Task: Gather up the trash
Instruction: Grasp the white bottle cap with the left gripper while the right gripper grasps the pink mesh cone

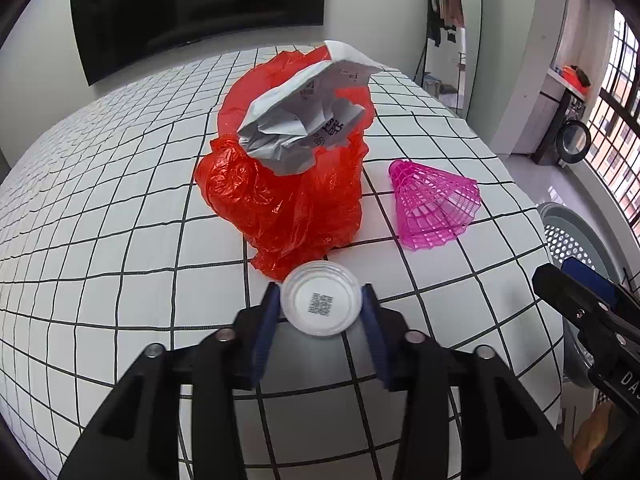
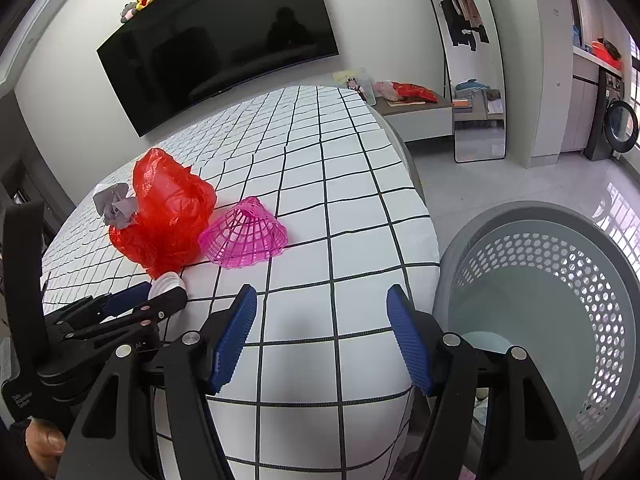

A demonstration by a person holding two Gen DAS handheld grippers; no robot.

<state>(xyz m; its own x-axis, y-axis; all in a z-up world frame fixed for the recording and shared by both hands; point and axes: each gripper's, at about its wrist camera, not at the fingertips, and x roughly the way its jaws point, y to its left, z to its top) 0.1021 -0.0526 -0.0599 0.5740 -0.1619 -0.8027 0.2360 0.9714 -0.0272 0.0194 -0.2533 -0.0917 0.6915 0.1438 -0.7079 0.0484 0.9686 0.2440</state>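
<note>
The left gripper point(image 1: 321, 307) grips the round white plastic lid point(image 1: 320, 304) at lower centre, the empty right gripper point(image 2: 322, 338) stands open, and next the lid probably goes into the grey perforated basket point(image 2: 592, 280).

on my feed the left gripper point(image 1: 322, 306) is matte black plastic: two broad, angular arms with long sunken slots, each ending in a slim finger faced with a ribbed blue pad point(image 1: 264, 332). round silver bolt heads sit at the pivots just behind the pads. the right gripper point(image 2: 322, 336) is the same build, black arms, silver bolts, blue ribbed pads point(image 2: 234, 336). from the right wrist camera, to the left of the right gripper, i see the other unit's side: small screws, a tall black handle and faint white lettering too small to read. white letters also mark the right unit's black body.
</note>
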